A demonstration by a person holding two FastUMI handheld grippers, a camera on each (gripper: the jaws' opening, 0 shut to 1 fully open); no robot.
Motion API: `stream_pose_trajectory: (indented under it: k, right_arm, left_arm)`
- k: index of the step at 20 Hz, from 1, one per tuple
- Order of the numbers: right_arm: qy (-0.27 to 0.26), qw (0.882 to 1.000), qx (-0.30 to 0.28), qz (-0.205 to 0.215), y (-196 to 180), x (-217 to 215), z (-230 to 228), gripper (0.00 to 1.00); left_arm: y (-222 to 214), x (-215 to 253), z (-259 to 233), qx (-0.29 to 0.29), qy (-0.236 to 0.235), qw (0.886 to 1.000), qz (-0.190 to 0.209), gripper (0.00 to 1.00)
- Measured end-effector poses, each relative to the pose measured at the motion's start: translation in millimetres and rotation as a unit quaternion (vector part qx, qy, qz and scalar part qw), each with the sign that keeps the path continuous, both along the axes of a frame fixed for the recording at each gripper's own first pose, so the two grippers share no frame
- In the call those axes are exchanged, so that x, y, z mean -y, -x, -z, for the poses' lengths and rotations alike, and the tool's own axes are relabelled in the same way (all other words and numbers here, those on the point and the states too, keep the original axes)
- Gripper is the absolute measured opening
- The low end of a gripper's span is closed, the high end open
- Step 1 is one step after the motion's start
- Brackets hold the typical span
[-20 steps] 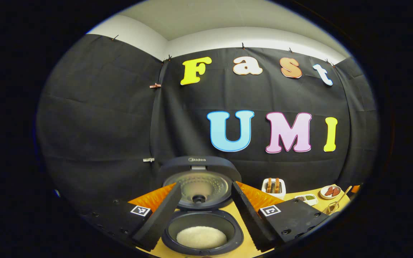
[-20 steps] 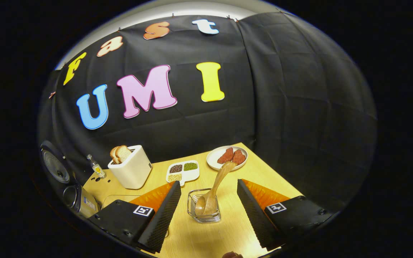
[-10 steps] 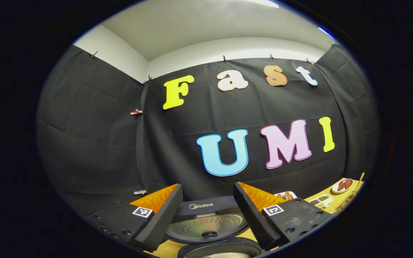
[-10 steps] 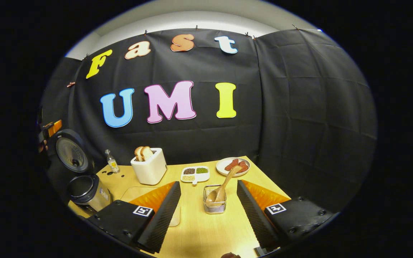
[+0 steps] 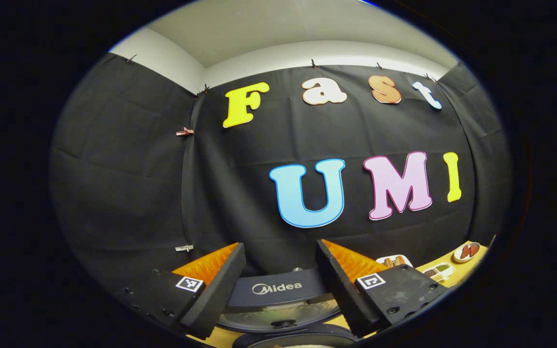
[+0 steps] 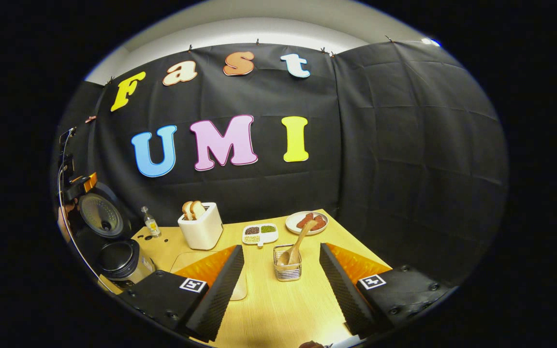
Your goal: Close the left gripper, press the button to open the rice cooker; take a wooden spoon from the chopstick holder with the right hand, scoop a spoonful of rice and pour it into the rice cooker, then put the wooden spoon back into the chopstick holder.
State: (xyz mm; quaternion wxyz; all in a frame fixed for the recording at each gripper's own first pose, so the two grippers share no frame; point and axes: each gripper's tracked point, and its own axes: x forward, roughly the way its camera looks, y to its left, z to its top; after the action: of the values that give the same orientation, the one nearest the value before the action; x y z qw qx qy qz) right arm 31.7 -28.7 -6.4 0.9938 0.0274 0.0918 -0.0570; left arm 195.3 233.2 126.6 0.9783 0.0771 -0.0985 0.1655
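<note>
Two grippers hang with jaws spread wide, gripping nothing. Largest, the dark round rice cooker [image 6: 114, 251] sits at the light wooden table's [image 6: 278, 309] left edge, lid raised; the left gripper [image 5: 278, 290] frames that lid. Centred before the right gripper [image 6: 278, 285], the wire chopstick holder [image 6: 288, 268] holds the wooden spoon [image 6: 295, 246].

1. Both views are evenly lit from overhead; the pale ceiling [image 5: 278, 34] is brightest toward 12 o'clock.
2. The black cloth wall [image 6: 404, 145] soaks up light and stays dim, its creases faintly visible.
3. The wooden table [image 6: 278, 309] is bright, with a mild sheen and soft, short shadows.
4. Fisheye bending is strongest at the rims, curving wall edges.
5. Focus is sharp centrally and softer at the edges.
</note>
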Motion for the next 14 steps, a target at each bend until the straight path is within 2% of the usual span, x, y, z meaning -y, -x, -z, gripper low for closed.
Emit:
stream_pose_trajectory:
  k: [6, 10, 14]
  right_arm:
    - [-0.012, 0.996, -0.013, -0.085, -34, -23, 16, 0.98]
    - [-0.043, 0.991, -0.035, -0.126, -33, -20, 27, 0.98]
    - [-0.045, 0.986, -0.051, -0.152, -31, -23, 41, 0.98]
  left_arm:
    - [42, 19, 26, -0.052, 0.051, 0.997, -0.038, 1.0]
    - [78, 40, 63, -0.108, 0.089, 0.988, -0.062, 1.0]
    - [107, 54, 110, -0.158, 0.118, 0.977, -0.077, 1.0]
